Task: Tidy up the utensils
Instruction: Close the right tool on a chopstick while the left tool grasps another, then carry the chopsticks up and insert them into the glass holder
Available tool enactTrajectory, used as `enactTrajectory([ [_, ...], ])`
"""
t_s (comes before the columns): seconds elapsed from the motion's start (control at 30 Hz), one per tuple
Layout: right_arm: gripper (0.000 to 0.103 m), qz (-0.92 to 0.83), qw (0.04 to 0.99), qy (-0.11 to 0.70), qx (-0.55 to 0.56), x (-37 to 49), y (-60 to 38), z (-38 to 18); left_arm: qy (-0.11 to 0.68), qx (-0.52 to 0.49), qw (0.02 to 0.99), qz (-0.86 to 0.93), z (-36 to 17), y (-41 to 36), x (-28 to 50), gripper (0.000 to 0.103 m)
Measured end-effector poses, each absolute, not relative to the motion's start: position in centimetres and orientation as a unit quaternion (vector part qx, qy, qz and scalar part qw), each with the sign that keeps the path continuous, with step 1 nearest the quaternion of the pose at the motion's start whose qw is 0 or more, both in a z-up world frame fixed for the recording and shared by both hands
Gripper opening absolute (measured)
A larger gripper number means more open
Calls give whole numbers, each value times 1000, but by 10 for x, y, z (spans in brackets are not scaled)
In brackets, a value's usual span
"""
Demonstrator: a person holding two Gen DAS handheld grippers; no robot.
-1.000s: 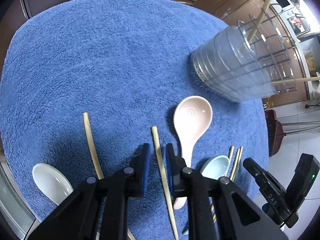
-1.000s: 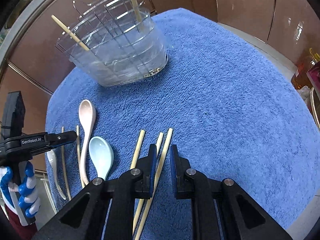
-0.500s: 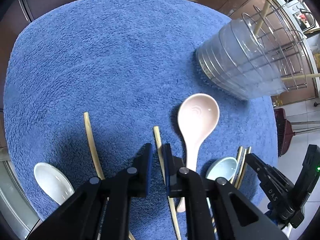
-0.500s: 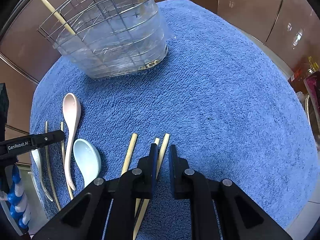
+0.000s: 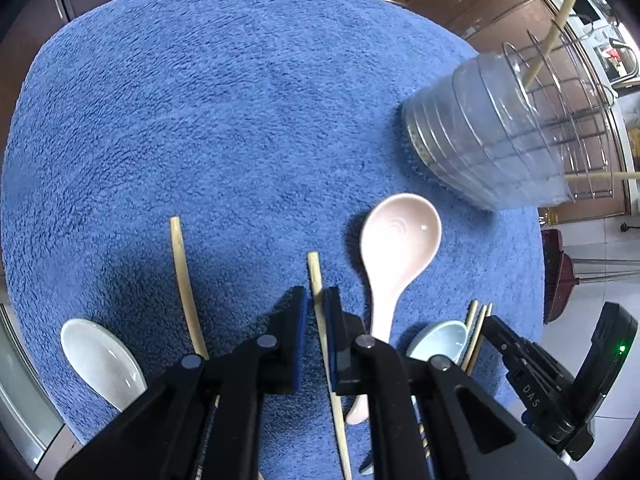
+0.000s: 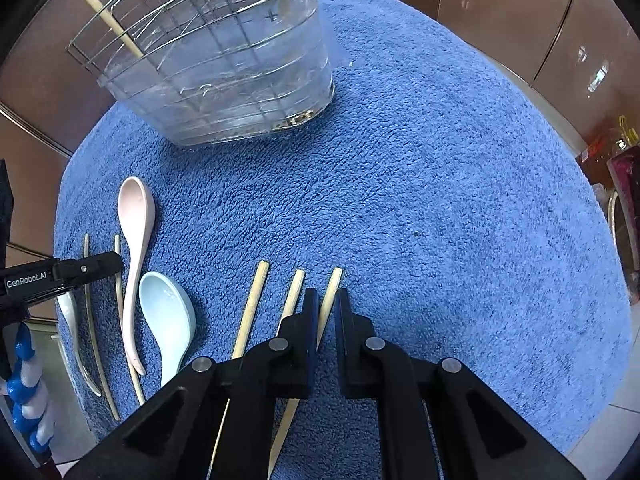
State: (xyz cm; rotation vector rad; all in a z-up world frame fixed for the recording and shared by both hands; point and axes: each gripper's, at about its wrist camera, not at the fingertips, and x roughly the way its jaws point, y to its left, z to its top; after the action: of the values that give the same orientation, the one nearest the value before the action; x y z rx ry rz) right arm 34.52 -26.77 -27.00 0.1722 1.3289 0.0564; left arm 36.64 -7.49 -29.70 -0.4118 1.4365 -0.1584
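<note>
On the blue towel (image 5: 240, 120) covering the bench, each gripper had pinched its fingers onto a chopstick: left gripper (image 5: 316, 312), right gripper (image 6: 326, 308). Light, stiff, slippery sticks; mid-shaft holds suit.

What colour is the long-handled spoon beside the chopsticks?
Pale pink spoon, clearest in the left wrist view.

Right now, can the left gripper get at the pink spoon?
Probably not yet: the left gripper is shut on a chopstick. The pink spoon lies uncovered just beside it on the blue towel, so the path itself looks free.
</note>
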Motion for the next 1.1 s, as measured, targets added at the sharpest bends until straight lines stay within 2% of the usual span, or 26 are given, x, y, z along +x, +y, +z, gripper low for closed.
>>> enactTrajectory([
  [0.33,6,40,813,571,108,323,-292,-247,617,-215,752,-81,-283,-48,346,4],
  [1.1,5,84,913,386,106,187,-294,-125,445,-218,861,-114,-158,-12,233,4],
])
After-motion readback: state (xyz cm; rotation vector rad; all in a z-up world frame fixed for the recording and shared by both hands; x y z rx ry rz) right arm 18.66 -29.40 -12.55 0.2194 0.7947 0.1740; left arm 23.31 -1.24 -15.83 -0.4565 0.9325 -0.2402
